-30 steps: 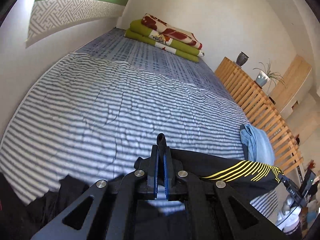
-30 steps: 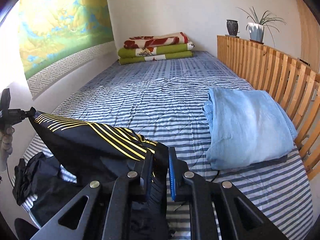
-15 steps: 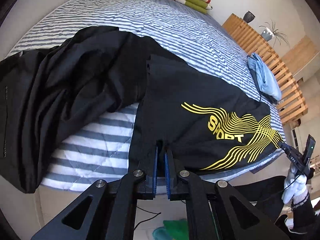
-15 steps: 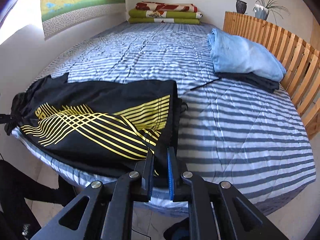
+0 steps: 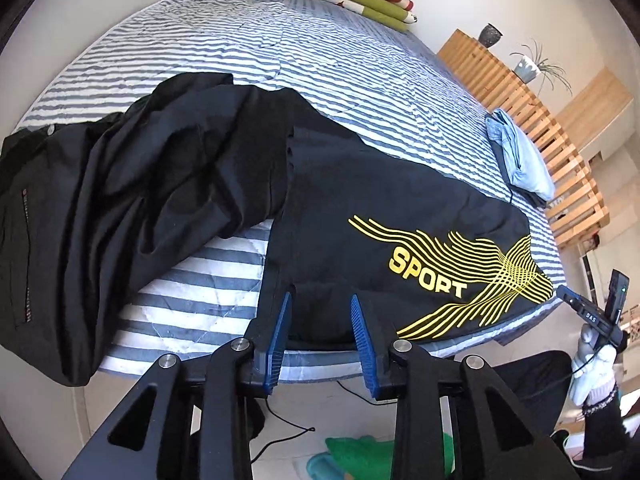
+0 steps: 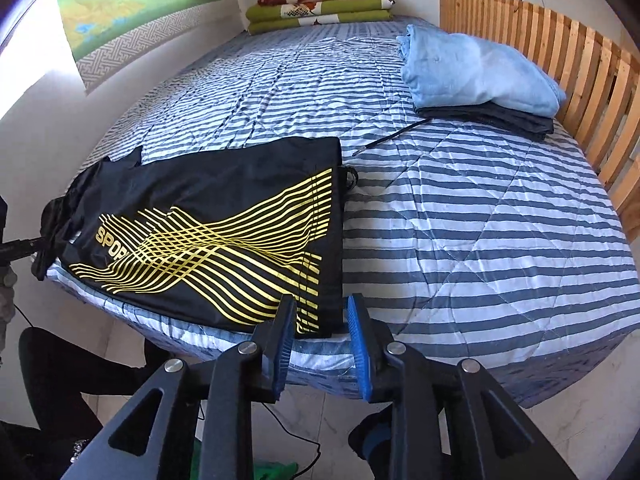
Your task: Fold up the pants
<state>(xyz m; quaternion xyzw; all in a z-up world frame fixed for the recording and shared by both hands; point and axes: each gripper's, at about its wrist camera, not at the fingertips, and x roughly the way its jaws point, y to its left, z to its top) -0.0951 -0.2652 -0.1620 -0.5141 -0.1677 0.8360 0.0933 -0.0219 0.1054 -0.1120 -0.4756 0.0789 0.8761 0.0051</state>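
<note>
Black pants (image 5: 372, 200) with a yellow wavy "SPORT" print lie flat along the near edge of the striped bed (image 5: 280, 40). In the right wrist view the same pants (image 6: 224, 216) spread left of centre, print up. My left gripper (image 5: 322, 300) stands open at the pants' near hem, blue pads apart with nothing gripped. My right gripper (image 6: 318, 304) is open too, at the pants' other near corner by the mattress edge. A second black garment (image 5: 120, 184) lies bunched to the left, partly over the pants.
A folded light blue garment (image 6: 476, 68) sits on a dark one by the wooden slatted rail (image 6: 560, 56). Folded green and red blankets (image 6: 320, 4) lie at the head of the bed. A thin cord (image 6: 396, 134) crosses the sheet. A gloved hand (image 5: 592, 372) is at right.
Both grippers have opened and let go of the pants, which now lie flat on the bed edge. A second ago the pants were held up stretched between them.
</note>
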